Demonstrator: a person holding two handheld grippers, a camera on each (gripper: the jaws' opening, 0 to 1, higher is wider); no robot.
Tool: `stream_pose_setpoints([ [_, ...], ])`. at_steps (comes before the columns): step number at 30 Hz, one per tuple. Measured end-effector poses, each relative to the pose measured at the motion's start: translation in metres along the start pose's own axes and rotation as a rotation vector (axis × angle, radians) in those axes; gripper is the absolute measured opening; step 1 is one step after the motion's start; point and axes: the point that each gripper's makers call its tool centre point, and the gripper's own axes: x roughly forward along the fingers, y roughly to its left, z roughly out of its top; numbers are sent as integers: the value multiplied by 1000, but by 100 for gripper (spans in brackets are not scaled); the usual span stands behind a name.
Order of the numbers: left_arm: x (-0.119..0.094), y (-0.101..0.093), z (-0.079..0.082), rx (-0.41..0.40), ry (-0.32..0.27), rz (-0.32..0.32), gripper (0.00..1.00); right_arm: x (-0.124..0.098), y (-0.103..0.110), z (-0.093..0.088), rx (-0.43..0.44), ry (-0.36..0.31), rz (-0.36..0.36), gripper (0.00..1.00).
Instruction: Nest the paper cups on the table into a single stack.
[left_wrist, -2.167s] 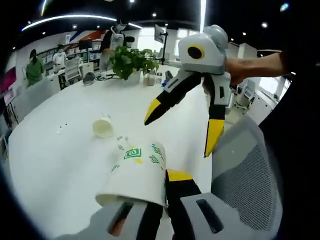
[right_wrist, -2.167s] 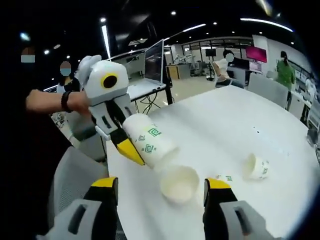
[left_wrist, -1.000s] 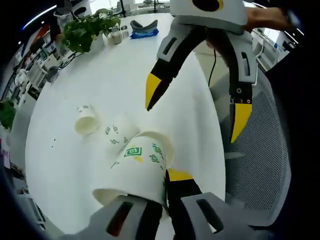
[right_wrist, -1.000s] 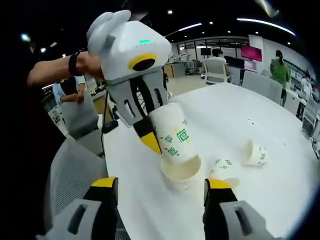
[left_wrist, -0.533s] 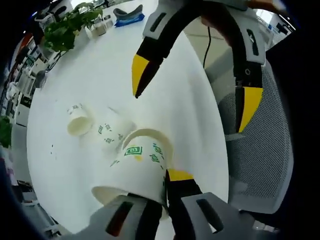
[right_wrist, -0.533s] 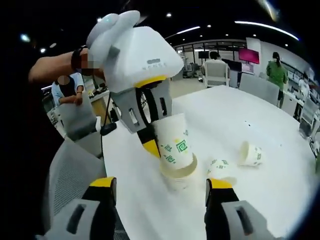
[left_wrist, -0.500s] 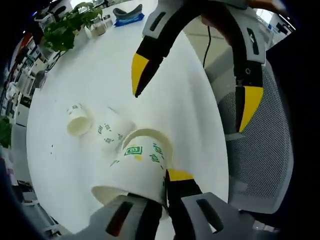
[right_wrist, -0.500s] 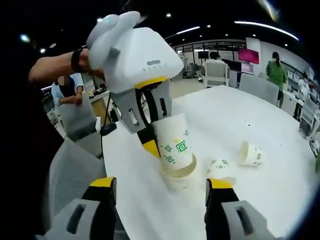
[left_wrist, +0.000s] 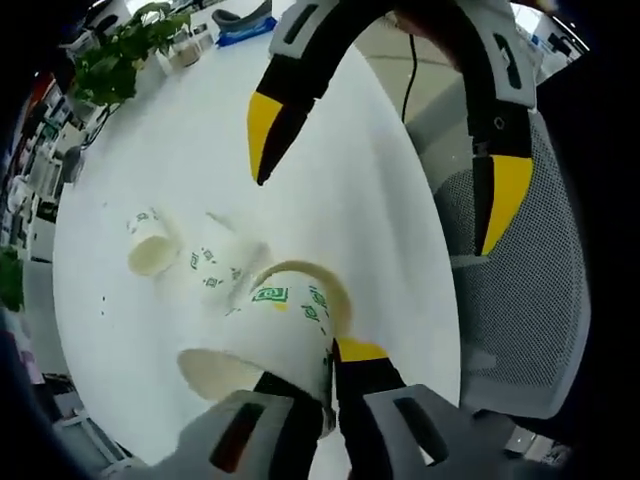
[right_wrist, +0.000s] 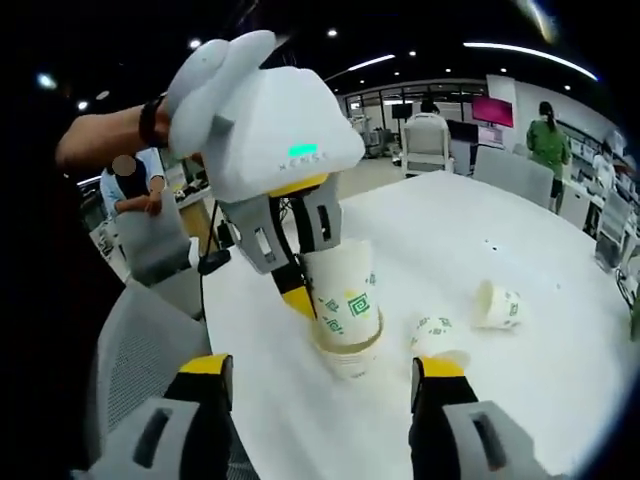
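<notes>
My left gripper (left_wrist: 325, 372) is shut on the wall of a white paper cup with green logos (left_wrist: 280, 335). The cup's base sits inside the rim of a second cup (left_wrist: 335, 300) standing on the white table (left_wrist: 150, 150). In the right gripper view the left gripper (right_wrist: 305, 290) points down, and the held cup (right_wrist: 345, 290) stands partly nested in the standing cup (right_wrist: 350, 358). Two more cups (right_wrist: 435, 335) (right_wrist: 498, 303) lie loose on the table (right_wrist: 520, 400). My right gripper (right_wrist: 320, 368) is open before the stack; in the left gripper view the right gripper (left_wrist: 380, 175) hangs open above the table.
A grey mesh chair (left_wrist: 520, 320) stands at the table's near edge beside the stack. A potted plant (left_wrist: 110, 60) and small items sit at the far side. People and desks are in the background (right_wrist: 545, 140). The two loose cups (left_wrist: 150, 250) (left_wrist: 220, 265) lie just left of the stack.
My left gripper has tipped its cup from slanted to upright and lowered it into the standing cup. The right gripper has stayed open, close by.
</notes>
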Motion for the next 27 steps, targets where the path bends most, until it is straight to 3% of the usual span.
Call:
stream_pose_setpoints([
  [27,6,-7,7,35,5,-32,5,-1,-1,-3,41,-22,-4,73],
])
